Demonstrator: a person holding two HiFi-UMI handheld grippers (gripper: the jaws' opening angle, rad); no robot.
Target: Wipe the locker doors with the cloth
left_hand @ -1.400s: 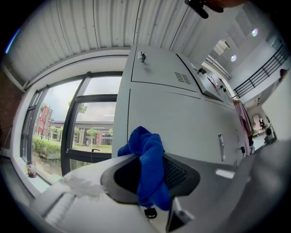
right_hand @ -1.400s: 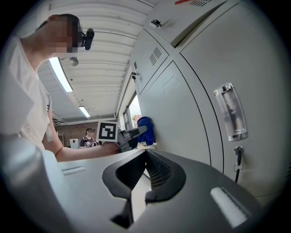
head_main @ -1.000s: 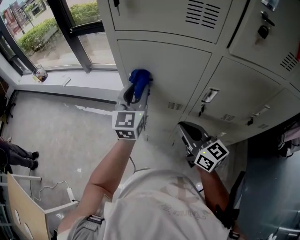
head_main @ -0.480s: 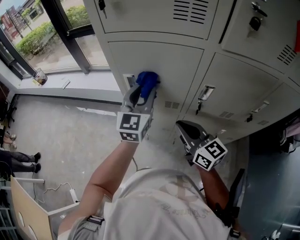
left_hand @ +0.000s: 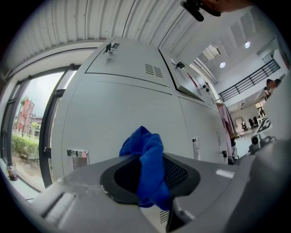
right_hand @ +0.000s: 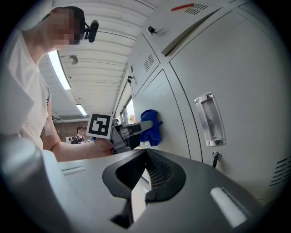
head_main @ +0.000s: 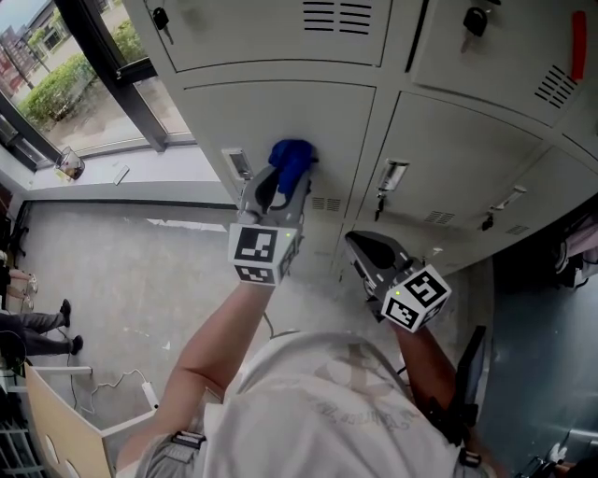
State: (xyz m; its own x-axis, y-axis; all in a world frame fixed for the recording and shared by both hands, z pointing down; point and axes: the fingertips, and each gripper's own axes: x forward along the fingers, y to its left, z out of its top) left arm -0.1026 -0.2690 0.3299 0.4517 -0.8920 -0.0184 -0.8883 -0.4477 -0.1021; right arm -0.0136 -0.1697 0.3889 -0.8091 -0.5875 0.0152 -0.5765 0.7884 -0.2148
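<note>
My left gripper [head_main: 283,179] is shut on a bunched blue cloth [head_main: 291,157] and holds it pressed flat to a grey locker door [head_main: 341,121], right of that door's metal handle [head_main: 235,163]. In the left gripper view the cloth [left_hand: 146,154] bulges out between the jaws, with the door [left_hand: 118,113] right behind it. My right gripper [head_main: 362,246] hangs lower right, in front of the neighbouring door [head_main: 448,159], its jaws together with nothing in them. From the right gripper view [right_hand: 146,154] I see the cloth [right_hand: 150,126] against the door.
More locker doors lie above and to the right, with handles [head_main: 391,175] and a key in a lock [head_main: 474,19]. A window [head_main: 65,75] and sill are at the left. On the floor lie a cable [head_main: 121,378] and a cardboard box [head_main: 51,420]. A person's legs [head_main: 33,322] show at the left edge.
My left gripper has slid the cloth to the right across the door, away from the handle. The right gripper has hardly moved. The head view has shifted.
</note>
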